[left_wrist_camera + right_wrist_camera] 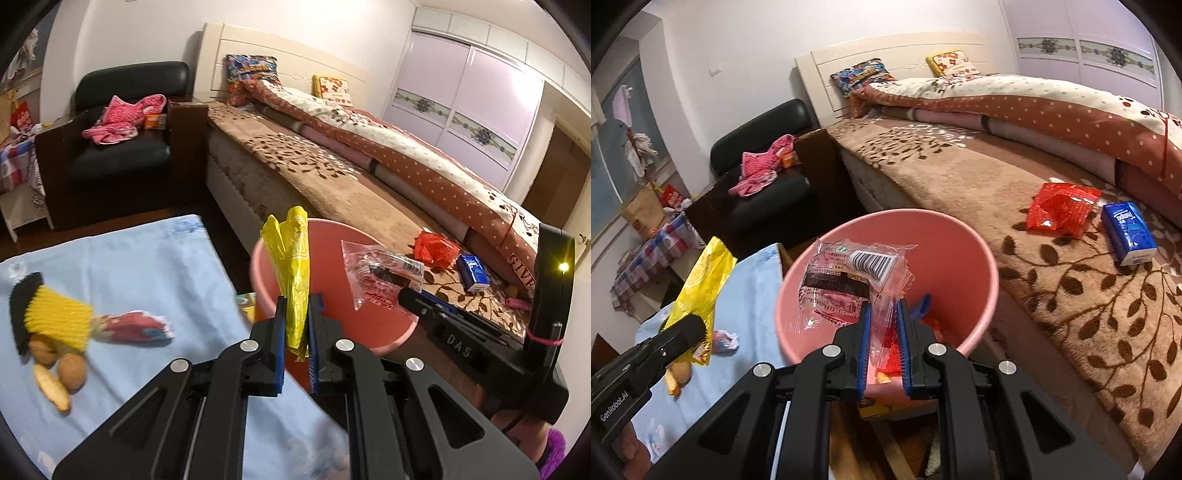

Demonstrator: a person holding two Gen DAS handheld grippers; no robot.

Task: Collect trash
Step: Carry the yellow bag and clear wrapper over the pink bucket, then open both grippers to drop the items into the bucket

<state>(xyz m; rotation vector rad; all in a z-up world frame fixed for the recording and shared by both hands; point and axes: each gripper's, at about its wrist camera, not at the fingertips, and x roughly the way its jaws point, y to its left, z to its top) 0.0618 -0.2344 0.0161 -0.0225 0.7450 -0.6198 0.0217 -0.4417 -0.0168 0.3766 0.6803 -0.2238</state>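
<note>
My left gripper (296,306) is shut on a yellow plastic wrapper (291,266) and holds it at the near rim of a pink bucket (332,280). My right gripper (882,314) is shut on a clear plastic wrapper (849,273) with a barcode, held over the bucket's mouth (960,258). The clear wrapper (380,271) and the right gripper's body (480,332) also show in the left wrist view. The yellow wrapper (701,280) and the left gripper (646,354) show at the left of the right wrist view. Red scraps lie in the bucket's bottom.
A red wrapper (1060,210) and a blue tissue pack (1128,232) lie on the brown bed blanket (1052,295). A light-blue cloth (129,280) holds a yellow foam net (55,317), walnuts (70,369) and a crumpled wrapper (136,326). A black armchair (125,155) stands behind.
</note>
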